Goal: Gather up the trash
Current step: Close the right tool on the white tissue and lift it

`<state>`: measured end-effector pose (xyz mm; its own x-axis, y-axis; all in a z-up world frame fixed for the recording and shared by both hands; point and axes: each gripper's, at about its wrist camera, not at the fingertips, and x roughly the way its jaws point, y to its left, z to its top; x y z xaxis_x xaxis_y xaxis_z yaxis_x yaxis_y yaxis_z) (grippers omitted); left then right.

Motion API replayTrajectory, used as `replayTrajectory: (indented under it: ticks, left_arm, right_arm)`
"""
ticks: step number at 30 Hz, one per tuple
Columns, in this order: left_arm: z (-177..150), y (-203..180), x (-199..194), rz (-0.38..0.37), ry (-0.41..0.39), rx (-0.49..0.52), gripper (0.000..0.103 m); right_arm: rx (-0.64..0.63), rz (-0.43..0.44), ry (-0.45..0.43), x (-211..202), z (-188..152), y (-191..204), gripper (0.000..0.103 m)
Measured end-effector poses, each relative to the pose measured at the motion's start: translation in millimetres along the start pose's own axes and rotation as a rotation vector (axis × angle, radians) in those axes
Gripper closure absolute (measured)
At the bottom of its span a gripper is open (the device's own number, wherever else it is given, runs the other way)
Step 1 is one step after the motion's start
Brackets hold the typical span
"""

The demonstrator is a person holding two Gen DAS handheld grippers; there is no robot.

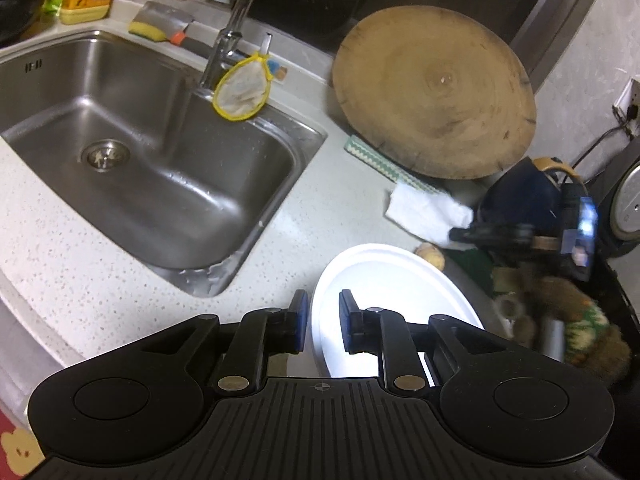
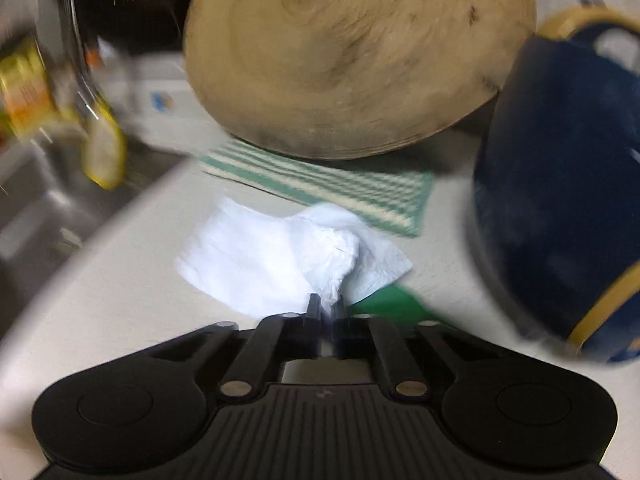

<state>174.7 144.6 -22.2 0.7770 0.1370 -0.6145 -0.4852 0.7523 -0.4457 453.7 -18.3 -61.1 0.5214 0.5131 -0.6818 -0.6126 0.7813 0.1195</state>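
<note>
A crumpled white paper napkin (image 2: 280, 256) is pinched at its near edge by the right gripper (image 2: 326, 306), whose jaws are closed almost fully onto a gathered fold of the sheet. The napkin lies on the speckled pale countertop (image 1: 100, 264), just in front of the striped green-and-white dishcloth (image 2: 328, 188) that is tucked under the round wooden chopping board (image 2: 352, 52), toward the counter's back edge and well to the right of the stainless steel sink (image 1: 132, 140). A dark blue container with a tan rim (image 2: 560, 184) stands close on the napkin's right.

The napkin is judged to be very light, soft and limp; it will sag and trail when raised, and it may tear if damp. A bunched ridge, such as the one now taken, is judged a better hold than a flat edge, since thin paper can slip from smooth pads.

The right gripper is held low, nearly level with the counter, and aimed toward the board; the view is blurred, so motion is likely. The left gripper (image 1: 323, 326) is held higher and tilted downward over the counter's front edge, with its jaws parted by a moderate gap and nothing gripped. The rim of a white round bin lid (image 1: 400, 276) is seen through that gap, and whether it is touched cannot be told.
</note>
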Motion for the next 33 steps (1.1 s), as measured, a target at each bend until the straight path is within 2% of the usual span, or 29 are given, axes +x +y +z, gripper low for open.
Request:
replayTrajectory:
  ticks: [6, 10, 15, 20, 23, 26, 30, 33]
  left_arm:
    - [2.5, 2.5, 1.2, -0.026, 0.004, 0.017, 0.083]
    - [3.7, -0.4, 1.3, -0.027, 0.002, 0.071, 0.083]
    - [3.8, 0.1, 2.5, -0.057, 0.01, 0.087, 0.084]
    - [3.1, -0.8, 3.2, -0.083, 0.016, 0.101, 0.083]
    - [1.3, -2.1, 3.4, -0.094, 0.02, 0.107, 0.083]
    - [-1.2, -2.6, 2.6, -0.097, 0.023, 0.109, 0.083]
    - [-0.8, -2.7, 0.9, -0.085, 0.021, 0.105, 0.083]
    - [-1.4, -2.7, -0.5, -0.073, 0.019, 0.1, 0.083]
  right_arm:
    - [0.033, 0.093, -0.075, -79.0, -8.3, 10.5, 0.099]
    - [0.013, 0.073, -0.086, -115.8, -29.5, 18.7, 0.099]
    - [-0.008, 0.0, -0.044, -151.3, -66.6, 24.6, 0.099]
    - [-0.129, -0.141, -0.006, -178.4, -104.8, 32.8, 0.099]
    - [-0.18, -0.18, 0.024, -186.2, -117.2, 37.6, 0.099]
    - [-0.168, -0.096, 0.051, -187.8, -123.5, 40.3, 0.099]
    - [0.009, 0.201, 0.115, -171.4, -125.9, 33.6, 0.099]
    - [0.14, 0.345, 0.108, -154.6, -122.6, 23.2, 0.099]
